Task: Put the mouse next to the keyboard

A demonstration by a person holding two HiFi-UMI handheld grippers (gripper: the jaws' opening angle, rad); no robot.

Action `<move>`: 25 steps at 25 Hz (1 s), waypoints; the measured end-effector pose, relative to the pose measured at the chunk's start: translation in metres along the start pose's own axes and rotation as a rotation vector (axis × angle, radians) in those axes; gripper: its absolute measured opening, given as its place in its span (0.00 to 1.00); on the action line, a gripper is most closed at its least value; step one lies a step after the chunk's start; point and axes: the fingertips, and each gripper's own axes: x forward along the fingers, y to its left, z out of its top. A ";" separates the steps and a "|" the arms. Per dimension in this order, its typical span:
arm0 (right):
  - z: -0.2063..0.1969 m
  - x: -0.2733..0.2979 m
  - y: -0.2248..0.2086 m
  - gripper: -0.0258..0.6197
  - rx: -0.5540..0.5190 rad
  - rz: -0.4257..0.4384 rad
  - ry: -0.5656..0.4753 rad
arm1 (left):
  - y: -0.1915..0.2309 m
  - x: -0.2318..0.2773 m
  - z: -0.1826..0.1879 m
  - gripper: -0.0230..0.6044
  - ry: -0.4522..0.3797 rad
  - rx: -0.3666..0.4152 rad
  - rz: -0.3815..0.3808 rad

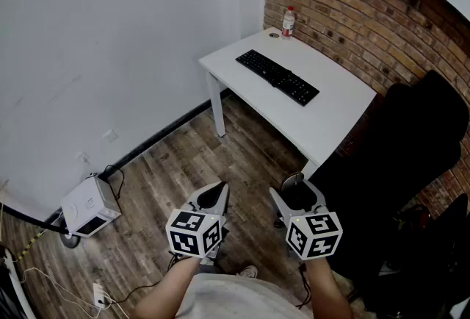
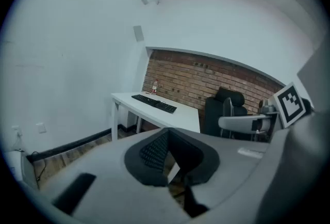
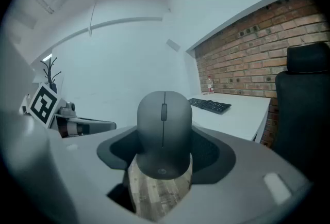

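Note:
A dark grey mouse (image 3: 164, 132) sits upright between the jaws of my right gripper (image 3: 165, 158), whose pads press on its sides. In the head view that mouse (image 1: 294, 194) shows in the right gripper (image 1: 295, 190), held over the wooden floor. The black keyboard (image 1: 277, 77) lies on the white table (image 1: 334, 123) well ahead, also seen as a keyboard (image 3: 210, 106) in the right gripper view. My left gripper (image 1: 217, 191) hangs beside the right one, jaws together and empty.
A bottle (image 1: 288, 21) stands at the table's far corner by the brick wall. A black office chair (image 1: 411, 156) stands to the right of the table. A white box-shaped device (image 1: 89, 206) and cables lie on the floor at the left wall.

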 end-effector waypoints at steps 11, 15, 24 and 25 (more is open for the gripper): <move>-0.011 -0.024 -0.031 0.52 0.036 0.033 0.008 | -0.045 0.018 -0.009 0.01 0.009 0.023 -0.004; -0.006 -0.004 -0.029 0.52 0.049 0.027 0.017 | -0.030 0.032 -0.001 0.01 0.025 0.018 -0.024; 0.007 0.043 -0.044 0.52 0.052 -0.003 0.022 | 0.001 0.076 0.016 0.01 0.026 -0.005 -0.056; 0.011 0.052 -0.044 0.52 0.054 -0.009 0.020 | 0.008 0.081 0.020 0.01 0.025 -0.008 -0.059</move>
